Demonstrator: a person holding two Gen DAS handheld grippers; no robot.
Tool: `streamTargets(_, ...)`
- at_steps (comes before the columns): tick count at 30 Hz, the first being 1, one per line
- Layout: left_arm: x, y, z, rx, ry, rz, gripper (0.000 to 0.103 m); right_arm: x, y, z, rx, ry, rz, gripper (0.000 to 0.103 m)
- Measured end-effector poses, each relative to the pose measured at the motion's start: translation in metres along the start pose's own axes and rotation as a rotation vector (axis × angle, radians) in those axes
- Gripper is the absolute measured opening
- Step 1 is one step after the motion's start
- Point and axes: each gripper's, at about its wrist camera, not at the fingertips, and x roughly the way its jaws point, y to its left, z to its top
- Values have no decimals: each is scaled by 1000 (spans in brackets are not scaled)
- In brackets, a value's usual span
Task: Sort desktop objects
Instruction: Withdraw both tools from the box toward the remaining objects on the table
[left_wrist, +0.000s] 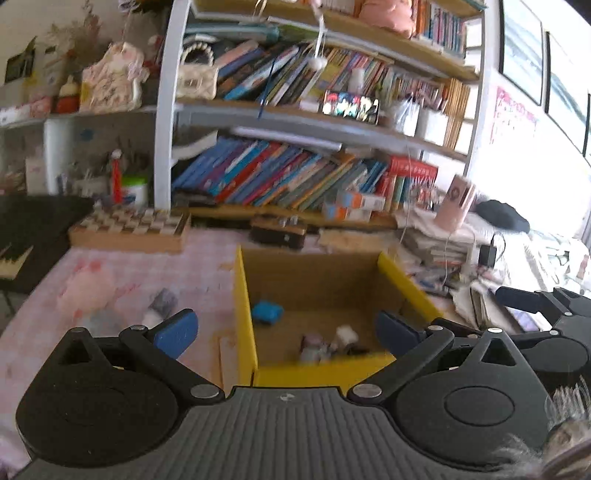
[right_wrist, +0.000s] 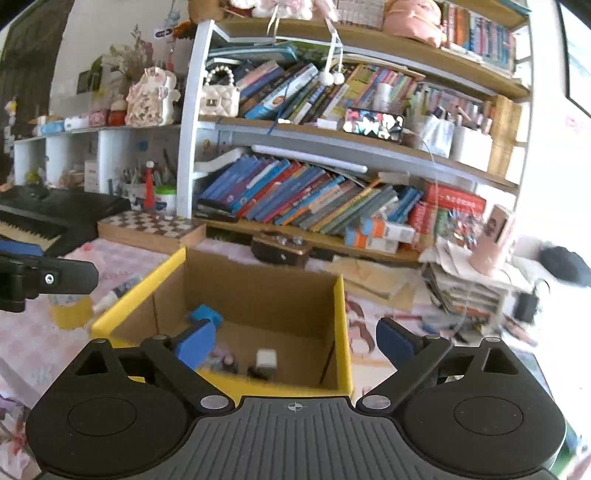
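Desk at left: the pink checked tablecloth (left_wrist: 122, 266) fills the left of the left wrist view, with a few blurred small items (left_wrist: 159, 306) lying loose on it just left of the box, apparently not yet sorted.
Chessboard: a wooden chessboard (left_wrist: 129, 225) sits at the upper left of the cloth against the bookshelf (left_wrist: 295, 177), well apart from the box.
Left gripper: the left gripper (left_wrist: 286, 334) has its blue pads spread wide with nothing between them; it hangs over the box's near wall, which suggests whatever it carried is now inside.
Box: the yellow-edged cardboard box (left_wrist: 245, 295) stands in the frame's centre, open at the top, its tall walls there to keep sorted things together.
Contents: a blue object (left_wrist: 267, 312) lies at the back left of the floor, and small whitish and pinkish pieces (left_wrist: 325, 345) lie near the front wall; too blurred to name.
Right gripper: the right gripper (right_wrist: 291, 341) is likewise spread and empty, lower centre of its own view.
Room to move: above the box it is free; the two grippers sit close side by side, and a paper stack (right_wrist: 469, 284) crowds the right edge.
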Motion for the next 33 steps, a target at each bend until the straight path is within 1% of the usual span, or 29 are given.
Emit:
streamTargets(3,-6,1,-15,-7,49,-5,103,-6,3,-11,55,42,0,96)
streamTargets(5,-10,2,-20,6,66,0,103,-9,4,-17,88,67,11,96)
streamTargets(7,-15,2,-24,9,70,12,103,-12,4,-19,95,80,17,96)
streamTargets(10,-16,0,-30,7,116,26,103,-12,3,-20,111,103,36,96)
streamTargets(13,-13,-8,-33,53,154,54,103,-12,0,-21,153,122,39,96)
streamTargets(16,-11,-18,-36,116,186,63,103,-13,-2,-22,171,125,38,96)
streamTargets(18,-9,-22,-37,140,204,65,103,-14,-3,-23,177,127,41,96)
streamTargets(20,-10,-22,-38,136,207,44,103,-15,-3,-24,184,134,50,96)
streamTargets(23,-15,-21,-38,114,188,7,103,-14,-5,-25,192,143,54,96)
streamTargets(25,-19,-21,-38,107,170,-3,103,-14,-6,-25,201,148,56,96)
streamTargets(27,-21,-19,-38,100,165,5,103,-15,-6,-26,210,153,58,96)
streamTargets(31,-22,-16,-40,91,179,33,103,-15,-4,-27,223,167,72,96)
streamTargets(33,-25,-15,-40,95,168,40,103,-15,-2,-27,224,171,79,96)
